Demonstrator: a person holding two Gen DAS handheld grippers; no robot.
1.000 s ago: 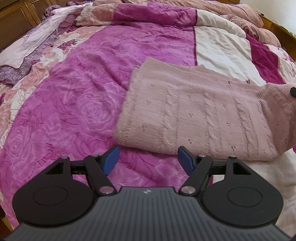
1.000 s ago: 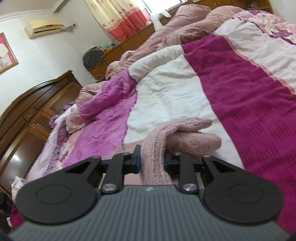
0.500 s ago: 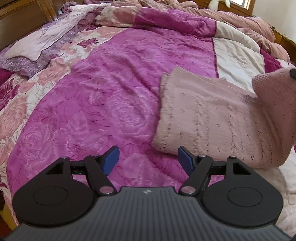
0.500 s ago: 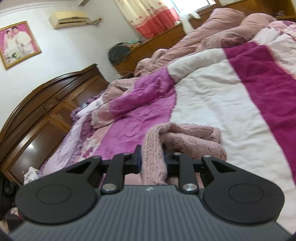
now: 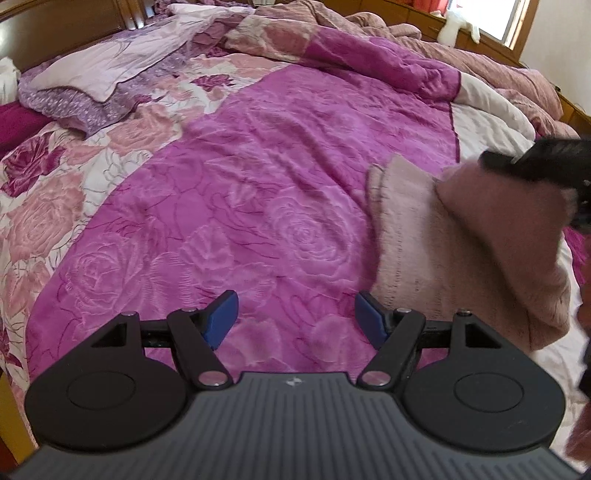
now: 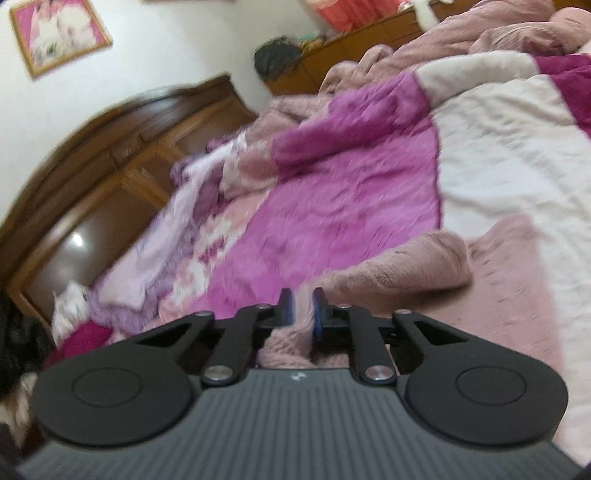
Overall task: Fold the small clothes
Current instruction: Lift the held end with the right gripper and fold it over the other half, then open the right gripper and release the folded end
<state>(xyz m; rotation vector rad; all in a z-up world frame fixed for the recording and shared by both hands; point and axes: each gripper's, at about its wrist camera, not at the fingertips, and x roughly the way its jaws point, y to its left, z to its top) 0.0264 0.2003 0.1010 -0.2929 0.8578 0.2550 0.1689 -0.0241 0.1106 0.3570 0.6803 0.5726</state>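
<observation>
A pale pink knitted sweater point(image 5: 454, 240) lies on the magenta bedspread point(image 5: 258, 192), at the right of the left wrist view. My left gripper point(image 5: 293, 319) is open and empty, low over the bedspread to the left of the sweater. My right gripper point(image 6: 302, 314) is shut on a fold of the sweater point(image 6: 402, 269) and lifts that end over the rest of the garment. The right gripper also shows as a dark blurred shape in the left wrist view point(image 5: 543, 166), above the raised fold.
A white and dark pink quilt panel point(image 6: 509, 147) lies beyond the sweater. Lilac pillows point(image 5: 99, 77) and rumpled pink bedding point(image 5: 388, 26) lie at the far end by a wooden headboard point(image 6: 92, 166). The bed's edge is at the lower left point(image 5: 11, 406).
My right gripper has carried the sweater's end up and over toward the left, folding it across the garment. My left gripper has drifted left, away from the sweater's near edge, still open.
</observation>
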